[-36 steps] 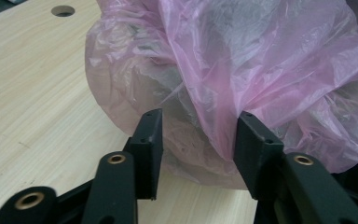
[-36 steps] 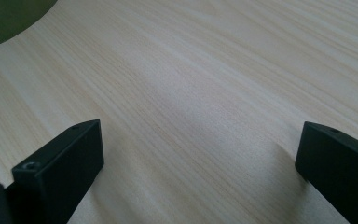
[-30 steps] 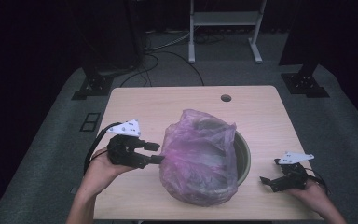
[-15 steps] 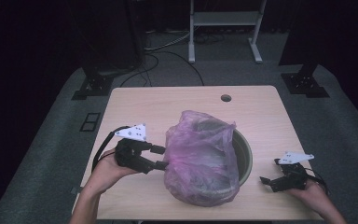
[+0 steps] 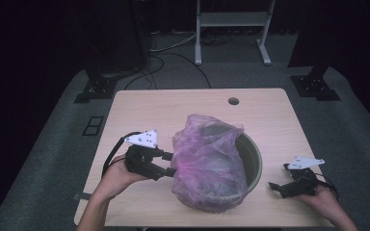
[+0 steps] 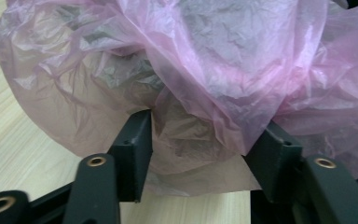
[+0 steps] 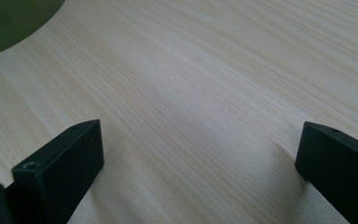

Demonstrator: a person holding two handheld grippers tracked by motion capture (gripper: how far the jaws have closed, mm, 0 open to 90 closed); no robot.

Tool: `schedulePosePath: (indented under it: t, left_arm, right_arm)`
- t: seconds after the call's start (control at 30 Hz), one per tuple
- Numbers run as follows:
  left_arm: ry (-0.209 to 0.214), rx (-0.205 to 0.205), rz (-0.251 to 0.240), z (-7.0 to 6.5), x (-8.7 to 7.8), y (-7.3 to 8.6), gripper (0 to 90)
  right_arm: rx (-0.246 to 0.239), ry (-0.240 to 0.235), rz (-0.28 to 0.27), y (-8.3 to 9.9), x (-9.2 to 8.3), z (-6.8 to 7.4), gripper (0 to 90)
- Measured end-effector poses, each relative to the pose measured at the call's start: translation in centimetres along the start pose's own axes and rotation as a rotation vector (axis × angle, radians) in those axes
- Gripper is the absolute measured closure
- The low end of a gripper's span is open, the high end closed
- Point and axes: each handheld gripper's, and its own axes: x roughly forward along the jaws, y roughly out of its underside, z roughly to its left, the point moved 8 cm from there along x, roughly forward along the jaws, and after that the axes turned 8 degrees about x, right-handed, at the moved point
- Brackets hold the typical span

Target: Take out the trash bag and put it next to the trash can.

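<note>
A crumpled pink plastic bag [image 5: 211,163] is draped over a dark round bowl [image 5: 256,159] at the middle of the wooden table; the bowl's right rim shows. My left gripper [image 5: 172,163] is at the bag's left side. In the left gripper view its jaws stand apart, and a loose bulge of the pink bag [image 6: 191,93] lies between the fingers [image 6: 135,140]. These jaws have just been closing, and the film is not pinched flat. My right gripper [image 5: 277,186] rests low near the table's front right, open [image 7: 198,140] over bare wood.
The table [image 5: 173,110] has a round cable hole [image 5: 233,101] near its far edge. The bowl's edge [image 7: 9,18] lies up and left of the right gripper's jaws. Black stand feet [image 5: 96,89] and cables lie on the grey floor behind.
My left gripper has moved right and down, up to the bag's left side, so the film now sits between its jaws. The right gripper has stayed put.
</note>
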Motion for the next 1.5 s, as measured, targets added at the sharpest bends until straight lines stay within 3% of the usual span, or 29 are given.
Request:
schedulePosePath:
  t: [0.3, 0.4, 0.5, 0.67, 0.93, 1.5]
  left_arm:
    - [0.03, 0.016, -0.007, -0.5, 0.3, -0.4, 75.8]
    - [0.046, -0.01, -0.008, -0.4, 0.1, -0.5, 88.6]
    - [0.033, -0.026, -0.001, -0.4, -0.4, -0.6, 89.8]
    - [-0.002, -0.014, -0.014, -0.3, -1.8, -1.1, 89.7]
    - [-0.073, 0.005, -0.102, -0.3, -3.3, -3.1, 89.7]
    - [-0.124, 0.009, -0.235, 0.1, -4.1, -7.2, 89.6]
  right_arm:
    - [0.0, 0.0, 0.0, 0.0, 0.0, 0.0, 0.0]
    - [0.0, 0.0, 0.0, 0.0, 0.0, 0.0, 0.0]
    - [0.0, 0.0, 0.0, 0.0, 0.0, 0.0, 0.0]
    - [0.0, 0.0, 0.0, 0.0, 0.0, 0.0, 0.0]
    - [0.0, 0.0, 0.0, 0.0, 0.0, 0.0, 0.0]
    - [0.0, 0.0, 0.0, 0.0, 0.0, 0.0, 0.0]
